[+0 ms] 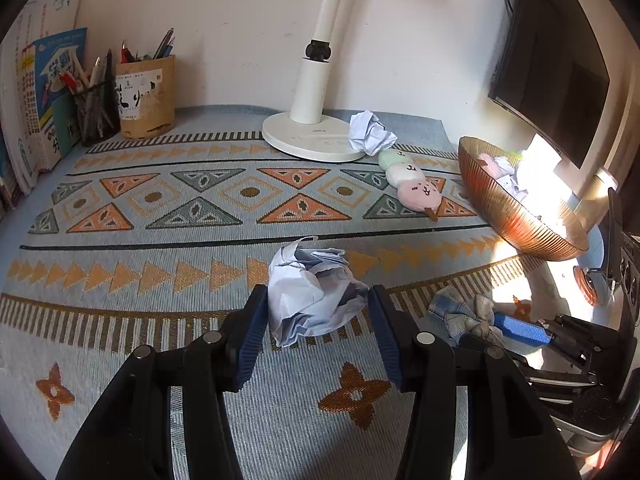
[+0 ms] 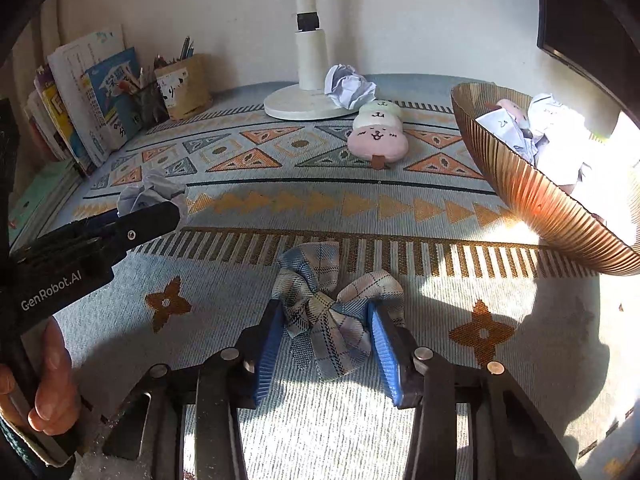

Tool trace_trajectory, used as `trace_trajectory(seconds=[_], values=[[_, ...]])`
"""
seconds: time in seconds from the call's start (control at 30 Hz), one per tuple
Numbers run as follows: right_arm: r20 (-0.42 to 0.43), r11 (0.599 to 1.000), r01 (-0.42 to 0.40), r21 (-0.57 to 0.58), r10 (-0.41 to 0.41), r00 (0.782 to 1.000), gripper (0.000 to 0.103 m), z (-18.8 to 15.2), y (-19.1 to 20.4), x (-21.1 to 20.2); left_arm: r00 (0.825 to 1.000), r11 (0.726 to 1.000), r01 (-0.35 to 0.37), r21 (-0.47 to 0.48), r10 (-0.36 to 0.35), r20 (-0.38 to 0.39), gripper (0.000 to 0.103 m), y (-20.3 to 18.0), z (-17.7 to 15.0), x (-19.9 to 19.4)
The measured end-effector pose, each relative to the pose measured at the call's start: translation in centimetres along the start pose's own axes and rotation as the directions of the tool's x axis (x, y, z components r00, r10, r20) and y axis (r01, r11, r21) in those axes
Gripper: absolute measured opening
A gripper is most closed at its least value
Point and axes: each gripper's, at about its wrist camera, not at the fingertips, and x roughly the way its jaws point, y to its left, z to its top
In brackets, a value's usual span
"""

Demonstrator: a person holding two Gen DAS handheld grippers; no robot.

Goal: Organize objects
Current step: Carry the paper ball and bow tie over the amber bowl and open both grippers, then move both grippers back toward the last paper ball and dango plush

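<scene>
Crumpled white paper sat squarely between the left gripper's fingers, both blue pads pressed against its flanks: gripped, and seemingly clear of the woven surface, though contact underneath could not be confirmed. The ball had no marked long axis.

Plaid fabric, a bow, lay between the right gripper's fingers. Its long axis ran across the gap, from one pad toward the other. The right pad touched the bow's loop; at the left pad, contact could not be told. Jaws stood narrowly apart about the bow; a firm hold was not established.

The relation governing the coming move, as judged: the ribbed amber bowl stood ahead and to the right of both sets of fingers, nearer the right hand's than the left's. The left hand's load would have to travel rightward, across the right gripper's station, to reach it.

Count, as observed:
- Loose paper balls: two; one in the left fingers, one far ahead against the lamp base.
- Plaid bows: one.
- Plush dumpling skewers on the surface: one, ahead of the fingers, between lamp and bowl; its long axis ran diagonally toward the bowl.
- Bowls: one, already holding crumpled paper and a pink item; contents too overexposed to count.
- Pen holders: two, far left.
</scene>
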Motion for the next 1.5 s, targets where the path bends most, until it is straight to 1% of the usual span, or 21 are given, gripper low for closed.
trace_trajectory(seconds=[0.1,0.17,0.23,0.3,0.37,0.43,0.5,0.57,0.7,0.83,0.9,0.97,1.0,1.03,1.07,1.1,1.13,1.2,1.3,1.4,1.5], values=[[0.035,0.999,-0.046,0.007,0.046,0.998,0.032,0.1,-0.7,-1.5,1.000,0.999,-0.001,0.040,0.001,-0.012,0.048,-1.0,0.4,0.1],[0.078,0.996,-0.076,0.048,0.072,0.994,0.032,1.1,-2.2,-3.5,0.999,0.998,0.041,0.054,-0.041,-0.009,0.048,-2.2,1.4,0.0],[0.154,0.992,-0.079,0.094,0.064,0.986,0.032,2.7,-4.4,-6.2,0.996,0.992,0.088,0.085,-0.090,0.019,0.048,-4.2,3.3,-0.4],[0.233,0.989,-0.054,0.138,0.021,0.972,0.032,4.7,-7.2,-9.0,0.990,0.982,0.122,0.145,-0.130,0.046,0.048,-6.8,5.5,-0.6],[0.303,0.982,0.013,0.187,-0.071,0.950,0.032,6.5,-10.2,-11.2,0.985,0.967,0.146,0.207,-0.162,0.064,0.048,-9.6,7.7,-0.2],[0.339,0.966,0.072,0.249,-0.157,0.928,0.032,8.0,-13.3,-12.5,0.979,0.954,0.171,0.248,-0.194,0.070,0.049,-12.2,9.8,0.9],[0.342,0.942,0.096,0.321,-0.209,0.916,0.032,9.3,-16.4,-12.9,0.976,0.947,0.182,0.264,-0.207,0.068,0.049,-14.4,11.6,2.5],[0.331,0.922,0.115,0.370,-0.247,0.911,0.032,10.5,-19.0,-12.6,0.970,0.941,0.214,0.261,-0.235,0.053,0.049,-16.2,13.0,4.3],[0.291,0.886,0.138,0.442,-0.287,0.913,0.032,12.0,-23.2,-10.9,0.968,0.934,0.234,0.269,-0.250,0.024,0.049,-19.1,14.1,7.7],[0.265,0.864,0.143,0.483,-0.300,0.916,0.032,12.8,-25.8,-9.4,0.968,0.927,0.245,0.285,-0.252,-0.011,0.049,-20.8,14.2,10.3],[0.246,0.862,0.149,0.485,-0.298,0.922,0.033,13.2,-26.5,-8.5,0.968,0.927,0.246,0.282,-0.250,-0.022,0.049,-21.2,14.3,11.2],[0.230,0.852,0.152,0.501,-0.301,0.925,0.034,13.5,-27.2,-7.7,0.966,0.929,0.257,0.267,-0.257,-0.035,0.054,-21.2,14.3,11.9],[0.227,0.850,0.145,0.507,-0.294,0.928,0.040,13.5,-27.7,-7.3,0.962,0.928,0.273,0.254,-0.271,-0.043,0.057,-21.1,14.4,12.1],[0.222,0.848,0.135,0.512,-0.282,0.933,0.042,13.5,-28.0,-6.9,0.956,0.927,0.291,0.236,-0.287,-0.050,0.075,-20.8,14.5,12.3],[0.212,0.846,0.125,0.519,-0.270,0.939,0.045,13.4,-28.2,-6.5,0.954,0.929,0.299,0.218,-0.296,-0.046,0.096,-20.5,14.5,12.3],[0.209,0.842,0.111,0.529,-0.255,0.944,0.047,13.2,-28.4,-6.4,0.953,0.932,0.301,0.200,-0.301,-0.031,0.102,-20.1,14.4,12.2],[0.215,0.839,0.093,0.536,-0.243,0.946,0.047,12.9,-28.6,-6.4,0.952,0.935,0.304,0.185,-0.305,-0.019,0.102,-19.6,14.3,11.9],[0.215,0.833,0.084,0.547,-0.237,0.947,0.047,12.3,-28.6,-6.5,0.950,0.935,0.312,0.166,-0.312,-0.029,0.102,-19.0,14.3,11.5],[0.219,0.834,0.075,0.547,-0.229,0.948,0.047,11.7,-28.0,-7.0,0.955,0.942,0.295,0.158,-0.296,-0.014,0.102,-17.9,13.9,10.2],[0.232,0.840,0.063,0.539,-0.220,0.947,0.047,11.5,-26.8,-7.9,0.972,0.963,0.229,0.141,-0.235,0.028,0.102,-16.4,13.4,8.3],[0.260,0.858,0.026,0.514,-0.184,0.948,0.047,11.3,-24.7,-9.0,0.985,0.981,0.148,0.127,-0.158,0.073,0.102,-14.7,12.5,5.8]])
